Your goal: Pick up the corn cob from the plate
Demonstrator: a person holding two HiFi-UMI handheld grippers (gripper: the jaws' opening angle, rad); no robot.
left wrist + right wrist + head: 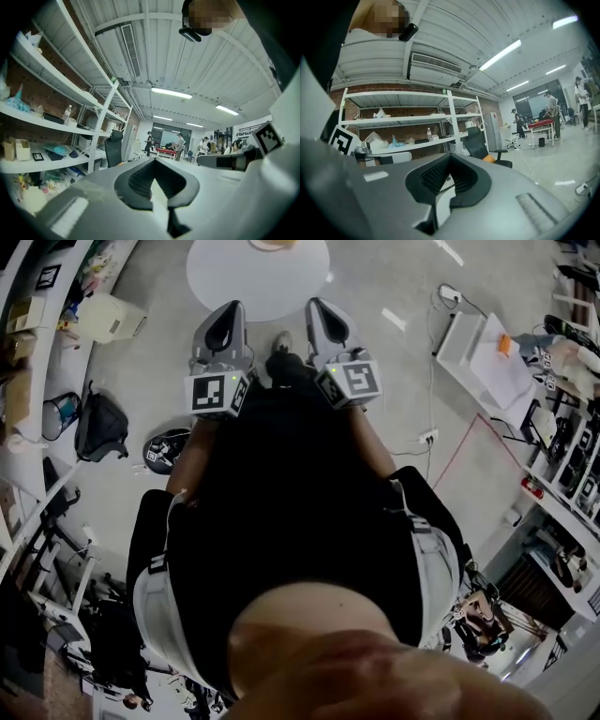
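OVERHEAD ON THE WORKSHOP FLOOR: Seen from the head view, a person in a black top holds the left tongs (pixel 229 310) and the right tongs (pixel 318 306) side by side and level above a grey floor (pixel 394 381). Both point toward a round white counter (pixel 225 282). Both tongs are closed, pads together with nothing between them. A tan-rimmed object (pixel 274 244) lies on the counter, cut off by the frame's top edge; whether it is the plate with the corn cob cannot be told. Each of the tongs carries a cube faced with bold black-and-white square markers, the left cube (pixel 217 393) and the right cube (pixel 352 381). The left gripper view takes in white shelving (pixel 51 123) holding a small bottle (pixel 67 114), its label too small to read. A similar square-marker card (pixel 37 156) stands on a lower shelf, and a black office chair (pixel 113 147) is beside the rack.
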